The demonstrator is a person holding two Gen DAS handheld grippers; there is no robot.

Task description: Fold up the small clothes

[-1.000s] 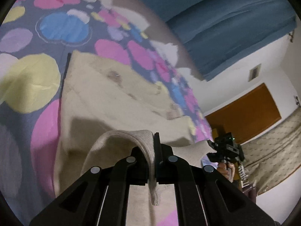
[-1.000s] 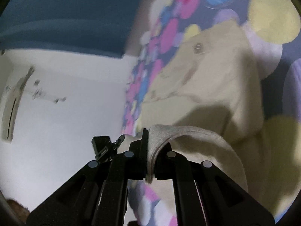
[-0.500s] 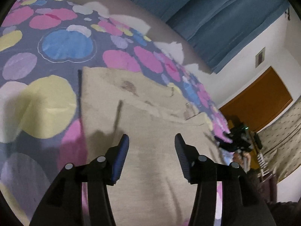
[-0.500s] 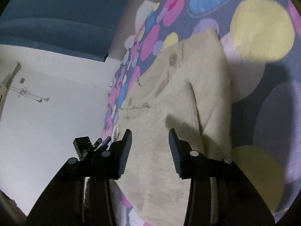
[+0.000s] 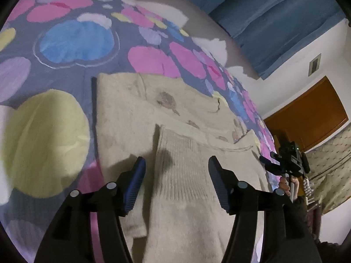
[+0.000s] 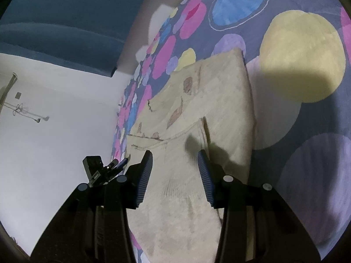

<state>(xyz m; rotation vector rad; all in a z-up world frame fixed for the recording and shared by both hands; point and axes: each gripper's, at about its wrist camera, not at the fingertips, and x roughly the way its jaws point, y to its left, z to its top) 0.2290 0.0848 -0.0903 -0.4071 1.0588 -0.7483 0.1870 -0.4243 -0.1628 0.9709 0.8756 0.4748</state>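
A small beige knit sweater (image 5: 131,114) with brown patches lies on a bedspread with big coloured dots (image 5: 76,41). Its ribbed lower part (image 5: 182,171) is folded up over the body. My left gripper (image 5: 176,184) is open and empty just above the folded part. In the right wrist view the same sweater (image 6: 219,100) lies flat, with my right gripper (image 6: 174,175) open and empty over the fold edge (image 6: 186,131). The right gripper also shows in the left wrist view (image 5: 285,164), and the left one in the right wrist view (image 6: 103,168).
Blue curtains (image 5: 274,15) hang behind the bed. A white wall (image 6: 54,120) and a brown wooden door (image 5: 307,118) stand beyond the bed's far edge. Patterned fabric (image 5: 329,162) hangs at the right.
Both grippers were shut on the sweater's hem a second ago. They have opened, let it go onto the body, and drawn back a little.
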